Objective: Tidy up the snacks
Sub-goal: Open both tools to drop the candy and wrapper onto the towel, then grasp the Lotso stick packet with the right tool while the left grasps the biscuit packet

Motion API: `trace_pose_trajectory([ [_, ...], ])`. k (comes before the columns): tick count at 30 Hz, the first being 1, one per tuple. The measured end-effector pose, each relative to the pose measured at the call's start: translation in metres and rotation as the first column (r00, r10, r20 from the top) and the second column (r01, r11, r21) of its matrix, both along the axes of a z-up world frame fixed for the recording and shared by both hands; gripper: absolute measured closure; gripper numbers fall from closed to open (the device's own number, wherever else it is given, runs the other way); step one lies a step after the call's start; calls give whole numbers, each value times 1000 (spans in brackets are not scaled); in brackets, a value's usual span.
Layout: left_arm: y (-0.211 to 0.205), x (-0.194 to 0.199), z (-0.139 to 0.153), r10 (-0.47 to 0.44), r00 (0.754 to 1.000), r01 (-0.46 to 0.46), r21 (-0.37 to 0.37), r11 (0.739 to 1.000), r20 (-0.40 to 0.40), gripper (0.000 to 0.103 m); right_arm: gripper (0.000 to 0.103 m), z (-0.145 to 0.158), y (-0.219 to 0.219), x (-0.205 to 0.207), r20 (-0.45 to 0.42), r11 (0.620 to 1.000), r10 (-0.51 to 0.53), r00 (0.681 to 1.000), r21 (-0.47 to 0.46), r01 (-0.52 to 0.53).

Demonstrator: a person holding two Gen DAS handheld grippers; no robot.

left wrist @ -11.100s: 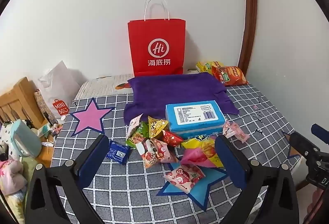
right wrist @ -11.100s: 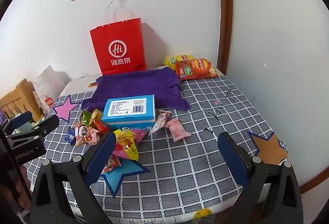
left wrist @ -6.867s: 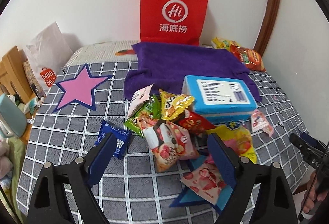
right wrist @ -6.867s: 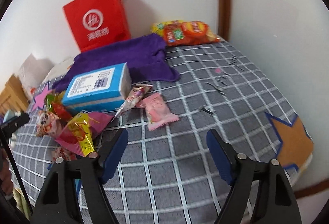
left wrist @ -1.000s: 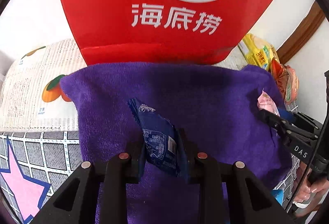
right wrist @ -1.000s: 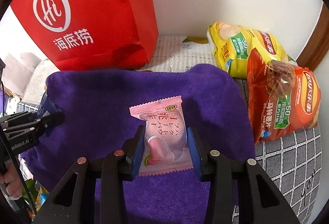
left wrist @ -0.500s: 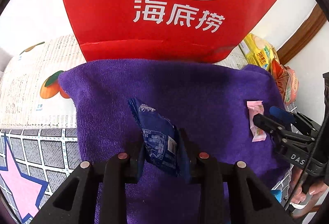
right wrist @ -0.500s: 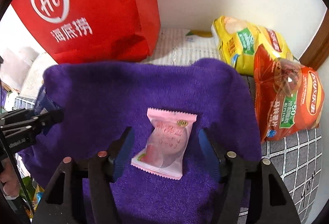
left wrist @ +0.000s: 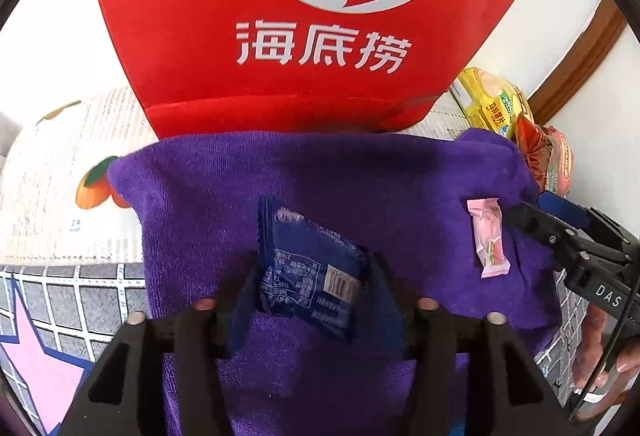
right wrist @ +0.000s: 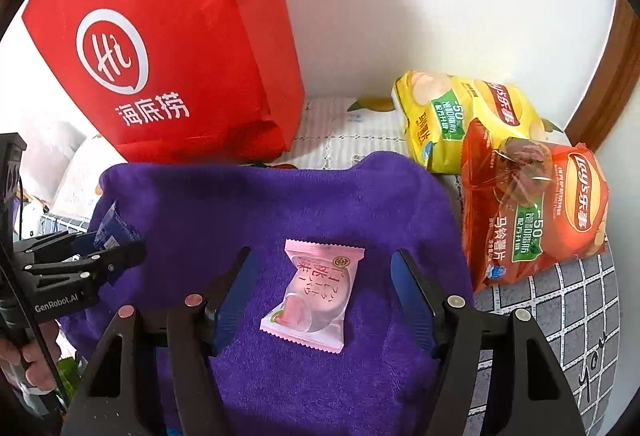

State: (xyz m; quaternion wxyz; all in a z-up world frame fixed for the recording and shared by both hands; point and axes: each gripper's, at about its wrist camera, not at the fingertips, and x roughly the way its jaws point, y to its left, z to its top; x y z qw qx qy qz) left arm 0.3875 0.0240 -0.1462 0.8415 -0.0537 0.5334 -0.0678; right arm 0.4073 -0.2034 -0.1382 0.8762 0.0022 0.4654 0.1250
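Observation:
A blue snack packet (left wrist: 308, 272) sits between the fingers of my left gripper (left wrist: 312, 300), over the purple towel (left wrist: 360, 172). The jaws have parted a little and still touch the packet's sides. It also shows in the right wrist view (right wrist: 112, 228). My right gripper (right wrist: 324, 296) is open around a pink snack packet (right wrist: 316, 292), which lies flat on the purple towel (right wrist: 248, 204). The pink packet also shows in the left wrist view (left wrist: 488, 236), just in front of the right gripper (left wrist: 576, 244).
A red paper bag (left wrist: 312, 20) stands against the wall behind the towel. A yellow chip bag (right wrist: 460, 116) and an orange chip bag (right wrist: 536, 212) lie to the towel's right. The checked cover (right wrist: 568, 300) has a pink star (left wrist: 36, 364) at left.
My right gripper has opened wide and let the pink packet down onto the towel. My left gripper's jaws have widened slightly around the blue packet, which has tipped flatter.

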Motion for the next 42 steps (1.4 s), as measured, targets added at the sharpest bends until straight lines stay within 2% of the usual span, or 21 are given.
trace_pose_trajectory([
  [5, 0, -2, 9, 11, 999, -12, 27, 1000, 31, 34, 35, 12, 0, -6, 45, 1000, 0, 999, 7, 0],
  [13, 8, -7, 22, 58, 998, -58, 16, 998, 22, 34, 35, 38, 5, -22, 134, 998, -27, 991, -45, 33],
  [16, 9, -16, 34, 27, 999, -25, -32, 999, 41, 34, 35, 48, 9, -32, 156, 994, -42, 987, -97, 58],
  [20, 9, -30, 56, 21, 995, -14, -66, 998, 101, 34, 35, 55, 6, -49, 154, 991, -59, 986, -108, 76],
  [22, 7, -37, 65, 8, 994, -2, -49, 999, 113, 34, 35, 59, 4, -64, 147, 986, -69, 987, -138, 89],
  [26, 2, -53, 84, -30, 989, 36, -39, 999, 146, 35, 35, 64, -6, -100, 143, 987, -75, 987, -129, 93],
  [30, -2, -75, 106, -44, 980, 47, -8, 999, 195, 35, 35, 57, -21, -143, 112, 989, -101, 989, -93, 112],
  [32, 1, -90, 113, -62, 979, 69, -31, 997, 193, 35, 35, 50, -26, -160, 94, 992, -103, 990, -69, 110],
  [35, 1, -107, 115, -74, 977, 83, -38, 996, 198, 35, 35, 34, -32, -184, 60, 992, -115, 992, -50, 118],
  [42, 35, -159, 113, -17, 978, 18, -2, 1000, 206, 34, 39, 2, -29, -226, -11, 995, -99, 995, 11, 99],
])
